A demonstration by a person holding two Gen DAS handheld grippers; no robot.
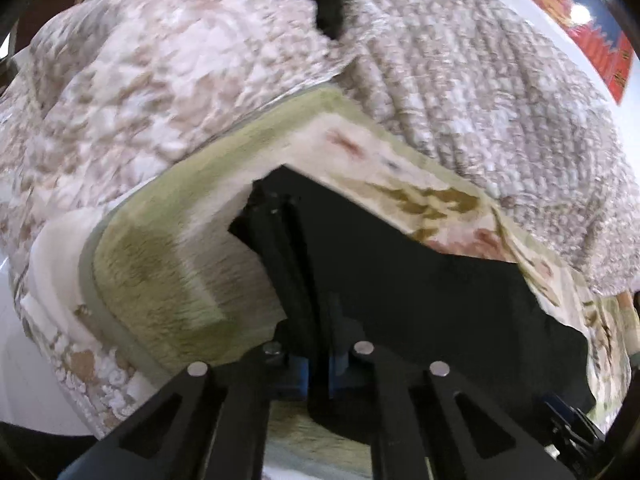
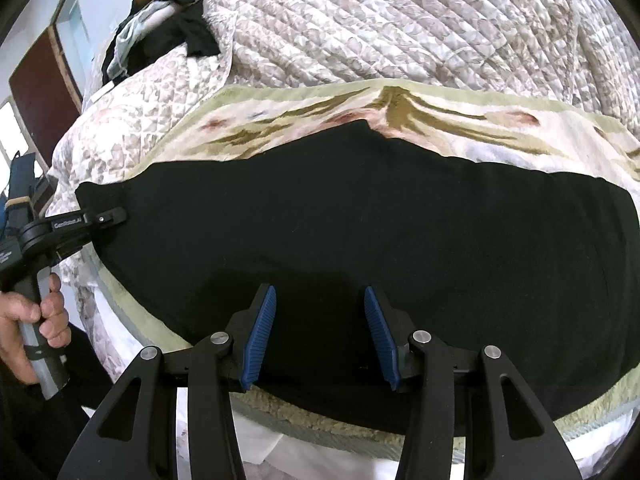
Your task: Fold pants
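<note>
Bed: quilted beige-and-white patterned bedspread [image 2: 400, 20] covers it, with a pile of dark and pale clothes [image 2: 160, 24] at its far side.
Blanket: green-bordered floral plush blanket [image 2: 400, 116] lies on the bedspread, under the pants.
Pants: black soft-fabric pants [image 2: 360, 232] lie spread flat across the blanket, reaching almost edge to edge.
Left tongs [image 2: 116, 214]: pinched closed on the pants' left end, at the blanket's left border.
Right tongs [image 2: 320, 336]: spread apart, holding nothing, hovering over the pants' near edge.
Progress: probably early or midway; the cloth looks laid out, and a further fold appears to remain.
</note>
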